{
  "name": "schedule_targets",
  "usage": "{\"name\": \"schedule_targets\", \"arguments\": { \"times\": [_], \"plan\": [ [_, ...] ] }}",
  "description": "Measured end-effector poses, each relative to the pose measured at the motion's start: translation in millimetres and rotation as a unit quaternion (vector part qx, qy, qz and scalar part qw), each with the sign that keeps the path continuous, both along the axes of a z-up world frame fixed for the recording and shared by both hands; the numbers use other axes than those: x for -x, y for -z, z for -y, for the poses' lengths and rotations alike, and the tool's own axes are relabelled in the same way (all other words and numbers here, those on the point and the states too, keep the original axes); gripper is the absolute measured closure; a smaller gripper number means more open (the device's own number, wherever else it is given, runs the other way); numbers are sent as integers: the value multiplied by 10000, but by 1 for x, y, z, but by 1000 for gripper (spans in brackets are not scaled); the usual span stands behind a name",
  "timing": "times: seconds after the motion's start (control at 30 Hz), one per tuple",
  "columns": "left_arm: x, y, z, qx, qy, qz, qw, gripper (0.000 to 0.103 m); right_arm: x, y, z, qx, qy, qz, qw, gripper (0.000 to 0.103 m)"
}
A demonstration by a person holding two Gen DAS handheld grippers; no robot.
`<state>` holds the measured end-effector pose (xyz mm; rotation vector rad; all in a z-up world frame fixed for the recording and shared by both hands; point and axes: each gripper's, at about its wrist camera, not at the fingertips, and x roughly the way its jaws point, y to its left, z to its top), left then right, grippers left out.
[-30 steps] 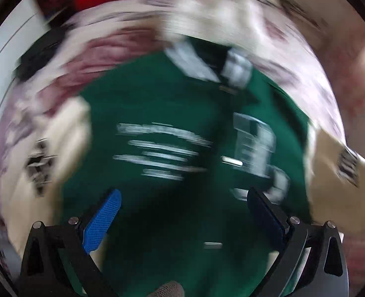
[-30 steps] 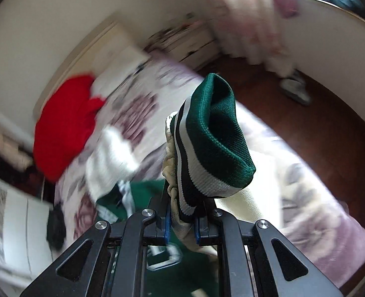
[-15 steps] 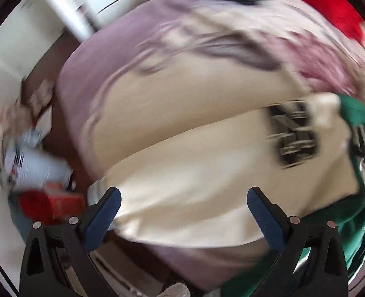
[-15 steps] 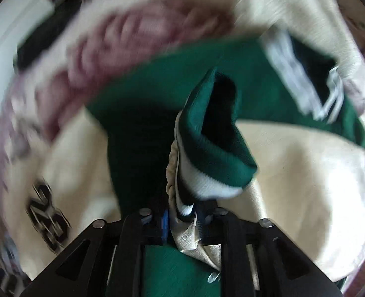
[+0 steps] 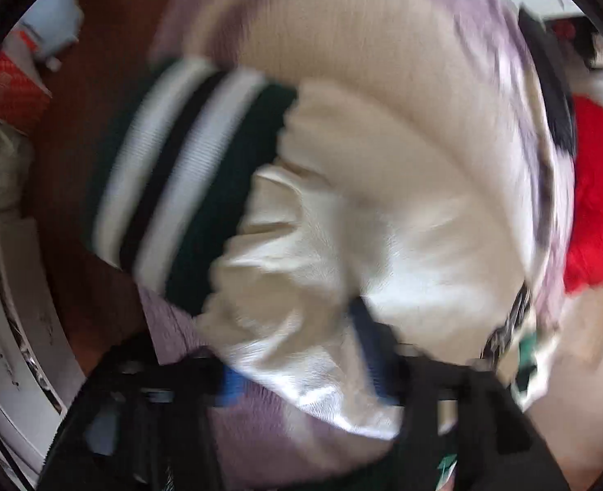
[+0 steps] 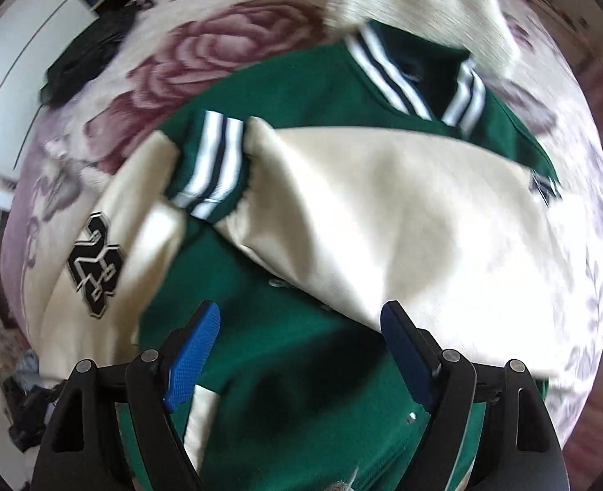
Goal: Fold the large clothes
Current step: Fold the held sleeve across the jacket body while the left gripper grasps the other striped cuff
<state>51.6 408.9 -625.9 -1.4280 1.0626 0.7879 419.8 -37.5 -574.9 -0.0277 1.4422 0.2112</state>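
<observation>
A green varsity jacket with cream sleeves lies on the flowered bedspread. One cream sleeve lies folded across its chest, its striped cuff free. My right gripper is open and empty above the jacket body. In the blurred left wrist view, my left gripper has its jaws around the other cream sleeve, near its striped cuff; blur hides whether they have closed on it.
A red garment lies at the far side of the bed. A black item lies on the bedspread near a white cabinet. Brown floor with boxes and clutter lies beyond the bed's edge.
My right gripper opened and let go of the sleeve cuff, which now lies across the jacket. My left gripper swung to the other sleeve and its jaws have come in around it.
</observation>
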Motion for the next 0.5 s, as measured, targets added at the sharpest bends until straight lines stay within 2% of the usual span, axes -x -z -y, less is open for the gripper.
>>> {"name": "schedule_targets", "arguments": {
  "times": [0.03,0.13,0.2,0.37,0.5],
  "plan": [
    [-4,-16,-7,-393,-30,40,9992,96,-2,-2,5,1,95,-21,10000,20],
    [-27,-63,-34,-1314,104,245,9910,99,-9,-6,5,-72,286,25,9996,20],
    [-44,-86,-58,-1732,228,543,9831,99,-14,-9,2,-115,349,79,9993,20],
    [-94,-113,-112,-2163,378,1048,9699,100,-45,0,-32,-472,363,260,9979,20],
    [-142,-131,-128,-2419,611,1195,9610,100,-75,31,-70,-1008,530,164,9934,20]
  ]
}}
